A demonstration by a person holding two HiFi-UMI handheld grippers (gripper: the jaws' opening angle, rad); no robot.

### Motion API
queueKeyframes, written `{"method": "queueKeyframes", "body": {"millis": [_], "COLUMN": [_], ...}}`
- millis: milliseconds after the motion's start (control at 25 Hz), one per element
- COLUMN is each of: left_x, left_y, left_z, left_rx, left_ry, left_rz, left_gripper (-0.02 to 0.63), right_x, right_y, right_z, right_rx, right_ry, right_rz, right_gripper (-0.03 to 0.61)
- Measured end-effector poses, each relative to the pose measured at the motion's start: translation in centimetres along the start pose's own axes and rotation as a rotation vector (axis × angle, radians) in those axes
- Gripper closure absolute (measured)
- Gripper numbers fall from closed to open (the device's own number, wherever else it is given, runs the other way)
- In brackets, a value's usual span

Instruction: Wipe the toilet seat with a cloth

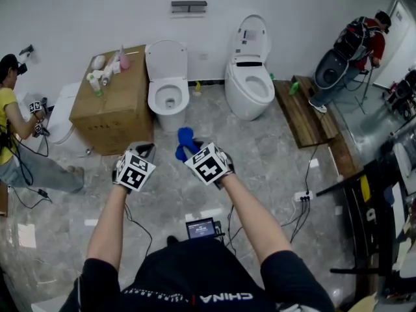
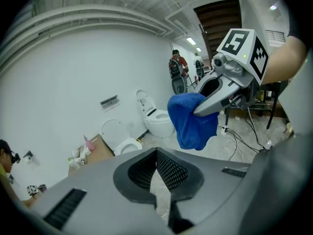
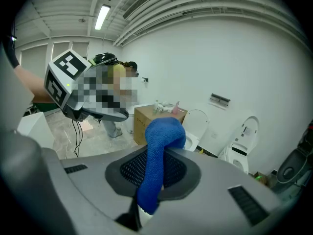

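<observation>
We see one brown cardboard box [image 1: 114, 109] just left of the white toilet with the round lid up [image 1: 167, 83]. The box is closed. A little bunch of small bottles [image 1: 104, 73] stands on its top, and one of them is pink. We cannot count them all. The toilet's lid stands up, so its bowl is open, and its toilet seat [image 1: 153, 98] lies flat.

The grey stone floor [image 1: 260, 168] is shiny. The white wall [image 1: 78, 12] is right behind the toilet. Some wooden boards [image 1: 309, 112] lie on the floor far to the right of the toilet.

We count two toilets: the one with the round lid, and a taller white toilet [image 1: 250, 86] just to its right. We count one cloth, one box and two grippers. Two other people are here: a person in a yellow top [image 1: 13, 119] far left of the toilet, and a person in a red top [image 1: 361, 44] far right of it.

The right gripper [image 1: 190, 149] has its jaws squeezed onto the blue fluffy cloth [image 1: 185, 140]. The cloth hangs in the air in front of the toilet and does not touch the seat. The left gripper [image 1: 148, 149] is beside it, with its jaws pressed together and nothing in them.
</observation>
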State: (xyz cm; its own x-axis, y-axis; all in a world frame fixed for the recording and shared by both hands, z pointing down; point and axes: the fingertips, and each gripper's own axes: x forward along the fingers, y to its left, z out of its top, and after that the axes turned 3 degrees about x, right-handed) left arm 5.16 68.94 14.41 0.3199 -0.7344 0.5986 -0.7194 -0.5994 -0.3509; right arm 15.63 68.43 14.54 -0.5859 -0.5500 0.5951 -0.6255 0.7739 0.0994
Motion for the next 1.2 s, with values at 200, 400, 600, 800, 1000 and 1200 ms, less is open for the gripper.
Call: {"method": "queueKeyframes", "body": {"millis": [200,400,600,800,1000,1200], "left_x": [0.0,0.6,1.4,2.9,5.0,7.4], "left_y": [0.1,-0.4,-0.6,-1.4,-1.7,-2.1], "left_z": [0.0,-0.1,0.3,1.6,3.5,4.6], "left_rx": [0.005,0.012,0.004,0.006,0.005,0.001], "left_ry": [-0.002,0.001,0.011,0.009,0.025,0.038], "left_rz": [-0.002,-0.003,-0.004,0.007,0.020,0.032], "left_gripper": [0.603,0.603,0.603,0.601,0.602,0.601], "right_x": [0.0,-0.1,-0.1,-0.1,-0.1,0.6], "right_y": [0.1,-0.3,-1.2,-2.9,-5.9,-8.6], "right_z": [0.1,-0.8,-1.5,-2.2,-2.8,-4.0], "right_rx": [0.004,0.014,0.027,0.036,0.031,0.029], "right_ry": [0.001,0.004,0.008,0.000,-0.007,-0.005], "right_rz": [0.003,0.000,0.005,0.015,0.032,0.048], "right_gripper": [0.529,0.529,0.529,0.529,0.529,0.529]}}
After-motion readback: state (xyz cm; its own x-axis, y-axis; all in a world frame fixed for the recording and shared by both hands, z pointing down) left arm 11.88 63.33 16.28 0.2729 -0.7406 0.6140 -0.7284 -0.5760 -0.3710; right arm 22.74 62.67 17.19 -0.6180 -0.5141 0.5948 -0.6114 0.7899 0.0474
